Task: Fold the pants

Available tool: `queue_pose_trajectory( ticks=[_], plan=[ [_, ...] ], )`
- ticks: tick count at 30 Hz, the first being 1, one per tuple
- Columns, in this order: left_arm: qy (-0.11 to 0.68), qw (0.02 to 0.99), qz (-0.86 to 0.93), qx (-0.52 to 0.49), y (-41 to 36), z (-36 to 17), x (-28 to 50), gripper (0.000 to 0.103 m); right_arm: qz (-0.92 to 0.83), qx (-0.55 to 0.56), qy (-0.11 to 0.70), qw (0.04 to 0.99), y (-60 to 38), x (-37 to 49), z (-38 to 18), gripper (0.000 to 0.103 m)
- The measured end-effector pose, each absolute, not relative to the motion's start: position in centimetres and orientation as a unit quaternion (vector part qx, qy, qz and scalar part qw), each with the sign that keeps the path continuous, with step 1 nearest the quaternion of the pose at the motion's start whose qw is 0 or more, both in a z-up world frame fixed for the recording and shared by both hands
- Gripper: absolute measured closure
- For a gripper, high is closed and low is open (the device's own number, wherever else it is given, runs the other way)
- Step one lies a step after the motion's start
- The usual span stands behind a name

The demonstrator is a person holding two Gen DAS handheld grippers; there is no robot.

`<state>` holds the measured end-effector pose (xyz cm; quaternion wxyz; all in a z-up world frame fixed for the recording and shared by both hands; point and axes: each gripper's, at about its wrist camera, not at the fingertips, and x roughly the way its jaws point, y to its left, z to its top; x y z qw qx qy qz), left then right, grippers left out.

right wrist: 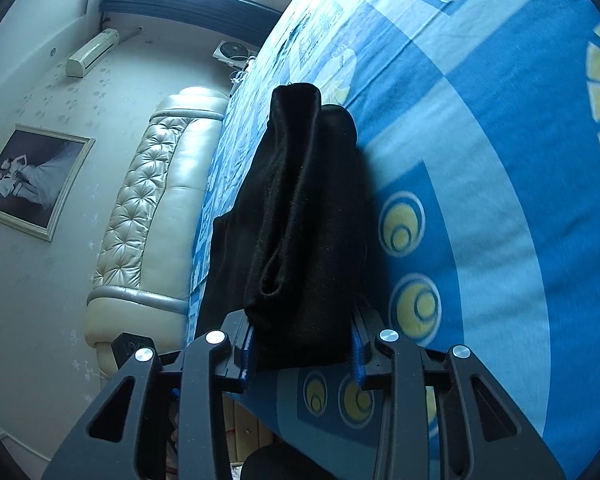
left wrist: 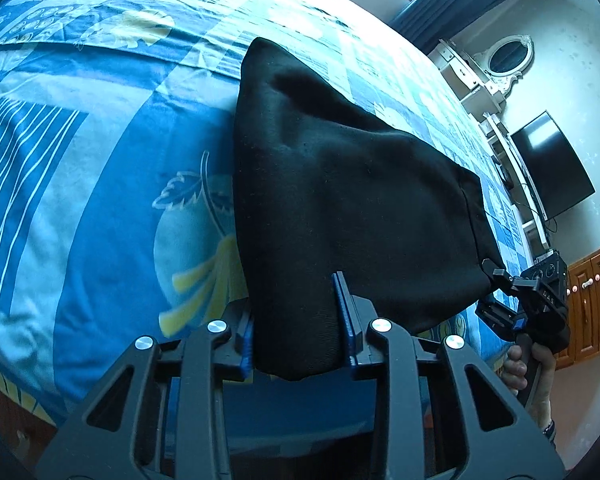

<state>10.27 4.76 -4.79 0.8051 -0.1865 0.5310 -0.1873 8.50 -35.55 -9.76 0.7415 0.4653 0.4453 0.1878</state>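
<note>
Two grippers, left [left wrist: 298, 320] and right [right wrist: 304, 344], pinch one pants [left wrist: 340, 184].

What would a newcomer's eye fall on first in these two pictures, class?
The black pants, bunched and lifted off the bed, fill the middle of both views. The left gripper clamps one end and the right gripper the other. Beneath lies the bright blue bedsheet with yellow motifs.
</note>
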Motion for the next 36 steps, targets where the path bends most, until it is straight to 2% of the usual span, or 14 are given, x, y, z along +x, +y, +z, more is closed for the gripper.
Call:
queue_pose_trajectory(
  ticks=[15,20,29,31,36],
  plan=[
    [0.530,0.802,-0.200,-0.188,5.4,-6.4,9.3,0.068,0.171,0.488,0.443,0.732,-35.6,6.8,-11.9,0.067],
    [0.530,0.802,-0.200,-0.188,5.4,-6.4,9.1,0.064,0.174,0.489,0.444,0.730,-35.9,6.8,-12.2,0.067],
    [0.526,0.812,-0.181,-0.176,5.5,-6.4,8.9,0.039,0.187,0.514,0.447,0.708,-36.6,6.9,-13.0,0.063],
    [0.523,0.817,-0.171,-0.174,5.6,-6.4,8.9,0.026,0.191,0.523,0.445,0.701,-36.7,6.8,-13.1,0.060],
    [0.516,0.824,-0.162,-0.165,5.6,-6.5,8.7,0.013,0.202,0.543,0.439,0.687,-37.2,6.8,-13.2,0.055]
  ],
)
